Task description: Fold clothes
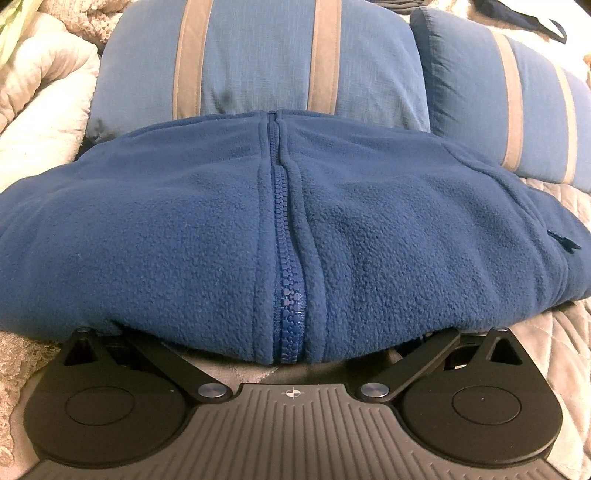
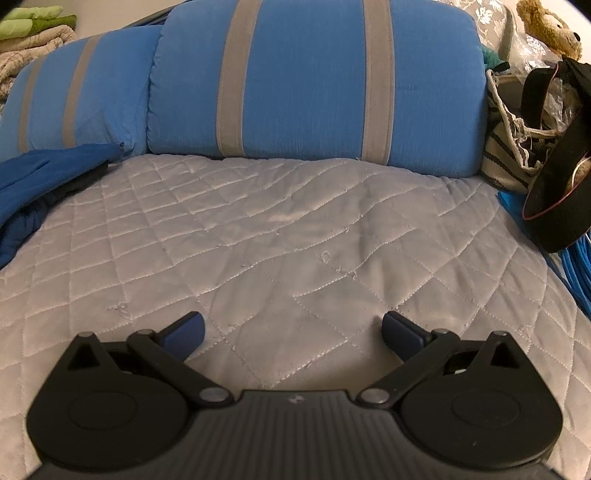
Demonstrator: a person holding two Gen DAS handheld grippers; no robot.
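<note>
A folded blue fleece jacket (image 1: 207,229) with a zipper (image 1: 290,280) down its middle fills the left wrist view and lies on the grey quilted cover (image 1: 554,332). My left gripper (image 1: 291,356) is at the jacket's near edge. Its linkage arms are spread wide and its fingertips are hidden beneath the fleece hem. In the right wrist view, my right gripper (image 2: 293,332) stands open over the bare quilt (image 2: 295,229) with nothing between its blue pads (image 2: 188,330). One corner of the jacket (image 2: 40,173) shows at the far left, well apart from this gripper.
Two blue pillows with grey stripes (image 1: 258,59) (image 2: 317,81) lean behind the jacket and quilt. A pale blanket (image 1: 40,103) lies at the left. A striped tote bag (image 2: 513,147), a black cap (image 2: 561,177), a teddy bear (image 2: 550,26) and blue cable (image 2: 580,269) crowd the right edge.
</note>
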